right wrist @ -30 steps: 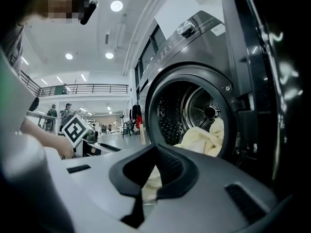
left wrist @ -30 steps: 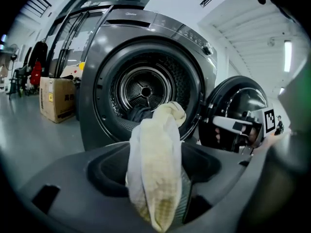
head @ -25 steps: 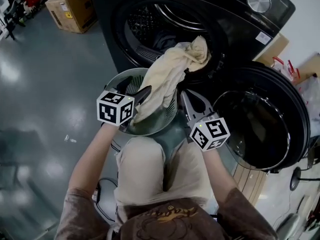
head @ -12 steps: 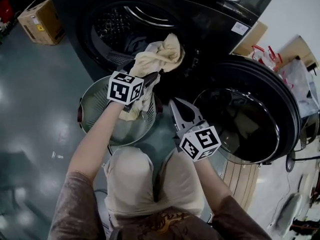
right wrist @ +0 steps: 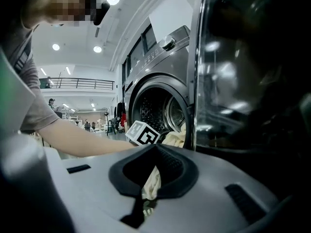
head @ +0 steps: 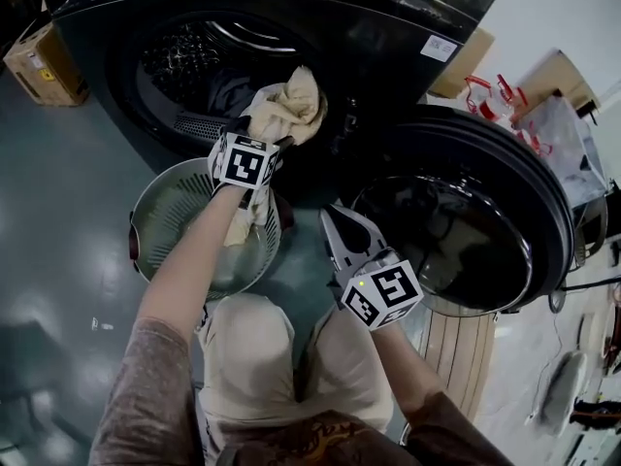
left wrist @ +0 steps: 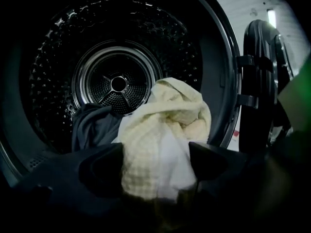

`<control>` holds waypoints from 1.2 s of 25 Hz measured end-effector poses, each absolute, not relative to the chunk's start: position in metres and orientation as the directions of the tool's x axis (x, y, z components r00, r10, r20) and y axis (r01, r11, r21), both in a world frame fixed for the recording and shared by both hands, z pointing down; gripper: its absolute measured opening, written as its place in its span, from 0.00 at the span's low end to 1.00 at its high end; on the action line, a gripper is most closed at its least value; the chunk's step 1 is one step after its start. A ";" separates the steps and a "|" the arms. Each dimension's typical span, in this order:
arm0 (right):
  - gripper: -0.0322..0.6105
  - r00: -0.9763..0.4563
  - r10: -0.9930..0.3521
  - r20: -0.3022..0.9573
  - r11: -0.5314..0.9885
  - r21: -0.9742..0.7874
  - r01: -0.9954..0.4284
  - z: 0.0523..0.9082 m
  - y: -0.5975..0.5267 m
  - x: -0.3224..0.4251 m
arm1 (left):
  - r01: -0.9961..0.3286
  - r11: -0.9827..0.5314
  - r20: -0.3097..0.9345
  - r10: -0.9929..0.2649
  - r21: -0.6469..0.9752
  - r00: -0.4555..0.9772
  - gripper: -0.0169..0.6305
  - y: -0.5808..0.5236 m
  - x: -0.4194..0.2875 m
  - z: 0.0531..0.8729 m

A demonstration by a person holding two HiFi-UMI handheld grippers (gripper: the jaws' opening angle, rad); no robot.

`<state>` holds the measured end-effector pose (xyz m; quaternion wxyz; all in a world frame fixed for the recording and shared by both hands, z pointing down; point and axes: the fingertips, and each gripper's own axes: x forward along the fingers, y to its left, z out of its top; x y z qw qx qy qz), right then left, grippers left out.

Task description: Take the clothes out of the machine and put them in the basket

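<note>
The dark machine (head: 388, 27) stands open, its round door (head: 456, 250) swung wide on the right and crowding that side. The basket (head: 160, 212) sits below the drum's mouth, with bare floor (head: 58, 202) to its left. The left arm reaches straight out to the drum's lip. There the cream cloth (head: 286, 105) lies bunched, with a tail hanging into the basket. The left gripper (left wrist: 155, 164) has the cloth between its jaws, which have just been opening and stand wide. The right gripper (right wrist: 141, 205) hangs near the door, jaws together and empty.

Cream towel (head: 286, 110) from drum (head: 173, 58) into basket (head: 167, 212)
</note>
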<state>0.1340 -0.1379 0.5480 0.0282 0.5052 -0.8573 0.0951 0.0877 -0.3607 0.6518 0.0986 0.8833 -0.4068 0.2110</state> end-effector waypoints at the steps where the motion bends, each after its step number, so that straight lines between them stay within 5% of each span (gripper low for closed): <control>1: 0.05 -0.486 -0.862 0.144 0.469 -0.136 -0.873 0.548 -0.138 0.134 | -0.762 -0.648 0.455 -0.678 0.002 0.577 0.69 -0.362 0.088 0.652; 15: 0.05 -0.483 -0.863 0.150 0.465 -0.141 -0.874 0.553 -0.135 0.136 | -0.787 -0.615 0.480 -0.706 -0.051 0.521 0.17 -0.349 0.075 0.646; 30: 0.05 -0.584 -0.803 0.120 0.569 -0.140 -0.810 0.550 -0.153 0.100 | -0.844 -0.532 0.418 -0.755 0.061 0.506 0.15 -0.250 -0.042 0.591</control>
